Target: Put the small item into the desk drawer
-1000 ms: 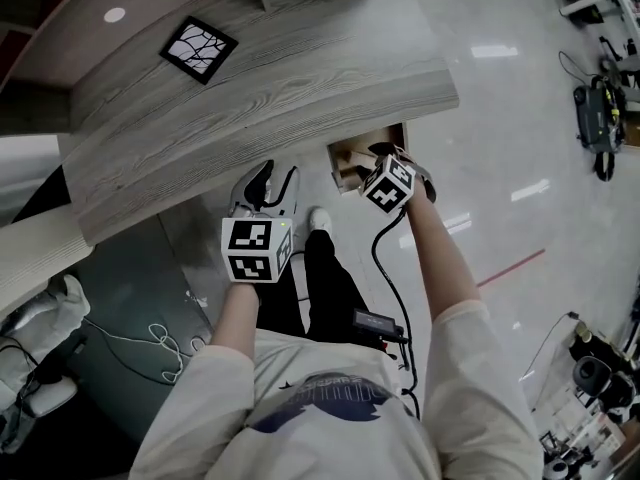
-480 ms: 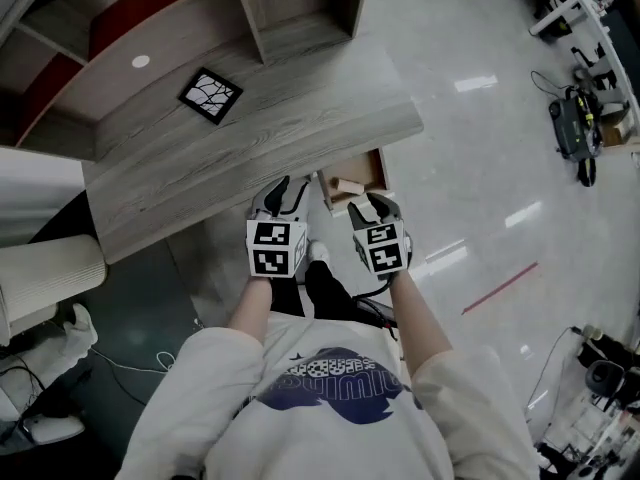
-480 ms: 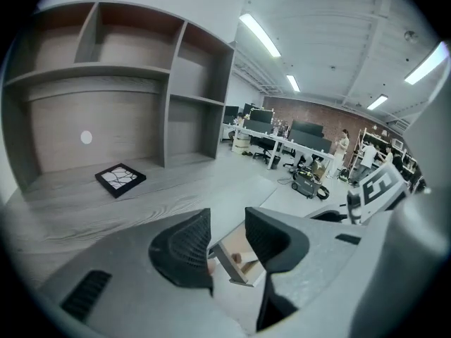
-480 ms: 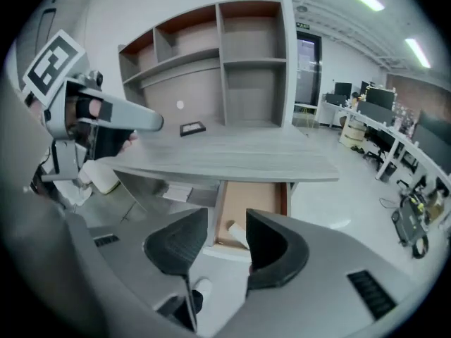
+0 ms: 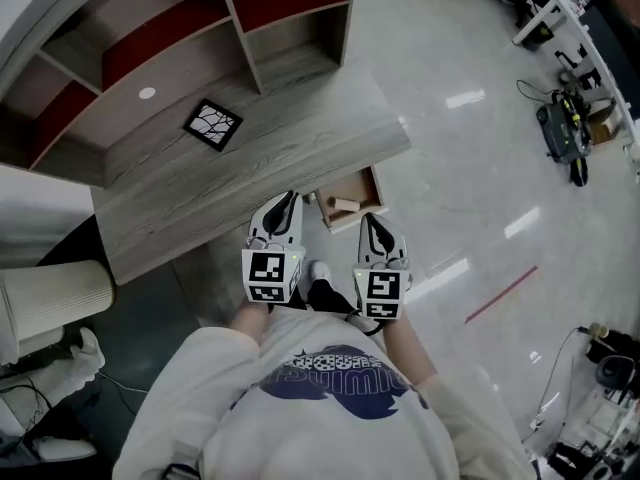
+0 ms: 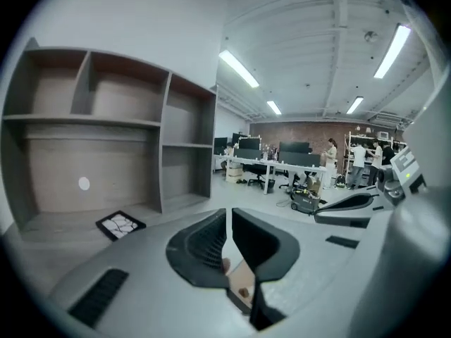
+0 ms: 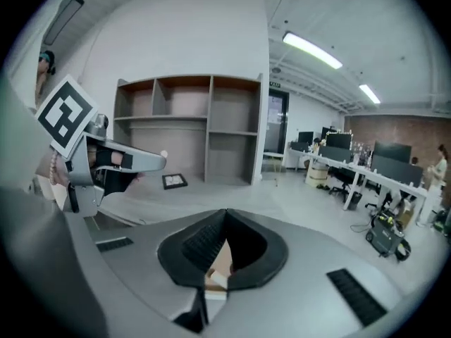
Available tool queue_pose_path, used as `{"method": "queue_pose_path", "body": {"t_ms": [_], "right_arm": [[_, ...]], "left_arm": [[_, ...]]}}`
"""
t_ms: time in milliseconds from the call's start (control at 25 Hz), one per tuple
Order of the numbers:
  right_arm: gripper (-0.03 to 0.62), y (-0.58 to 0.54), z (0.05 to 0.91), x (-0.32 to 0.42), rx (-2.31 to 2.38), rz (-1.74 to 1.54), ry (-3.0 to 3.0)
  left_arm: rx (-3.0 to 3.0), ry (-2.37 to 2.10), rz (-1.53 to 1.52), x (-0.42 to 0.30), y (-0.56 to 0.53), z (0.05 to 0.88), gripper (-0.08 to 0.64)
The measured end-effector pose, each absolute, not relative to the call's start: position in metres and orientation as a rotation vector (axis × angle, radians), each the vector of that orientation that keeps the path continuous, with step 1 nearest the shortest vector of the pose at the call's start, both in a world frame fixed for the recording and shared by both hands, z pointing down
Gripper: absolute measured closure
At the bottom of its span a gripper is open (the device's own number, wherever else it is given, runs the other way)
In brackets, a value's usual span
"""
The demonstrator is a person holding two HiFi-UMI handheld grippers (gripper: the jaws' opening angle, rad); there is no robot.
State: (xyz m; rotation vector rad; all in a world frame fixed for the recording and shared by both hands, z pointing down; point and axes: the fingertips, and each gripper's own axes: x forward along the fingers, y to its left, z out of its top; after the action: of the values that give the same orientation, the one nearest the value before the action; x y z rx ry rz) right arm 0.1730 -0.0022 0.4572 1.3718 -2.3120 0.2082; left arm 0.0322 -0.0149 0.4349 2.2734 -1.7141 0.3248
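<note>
Right gripper [image 5: 371, 222] rose, closing empty; drawer [image 5: 376, 184] holds item [image 5: 343, 205].

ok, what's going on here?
A person stands at the desk with a gripper in each hand. The drawer under it is pulled open, and a small pale item lies inside. Neither gripper holds anything. The tongs of the left gripper have just been closing and stand a slit apart. Those of the right gripper have just closed and are shut. The drawer has not yet been pushed in.
</note>
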Motion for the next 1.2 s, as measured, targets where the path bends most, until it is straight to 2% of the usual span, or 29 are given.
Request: {"method": "queue_pose_path", "body": {"t_ms": [80,280,720,1200], "right_arm": [[0.594,-0.004,0.433,0.176,1.432,0.131,-2.348],[0.595,-0.008,0.389,0.186,1.609,-0.020,-2.390],[0.595,-0.022,0.355,0.187,1.747,-0.094,-2.445],[0.595,-0.039,0.341,0.196,1.820,-0.139,-2.426]], "left_arm": [[2.337,-1.762,0.269,0.031,-0.014,0.413,0.546],[2.499,-1.876,0.159,0.030,-0.011,0.365,0.552],[2.511,-1.960,0.032,0.025,-0.012,0.331,0.552],[2.589,-2.018,0.082,0.016,-0.023,0.314,0.552]]}}
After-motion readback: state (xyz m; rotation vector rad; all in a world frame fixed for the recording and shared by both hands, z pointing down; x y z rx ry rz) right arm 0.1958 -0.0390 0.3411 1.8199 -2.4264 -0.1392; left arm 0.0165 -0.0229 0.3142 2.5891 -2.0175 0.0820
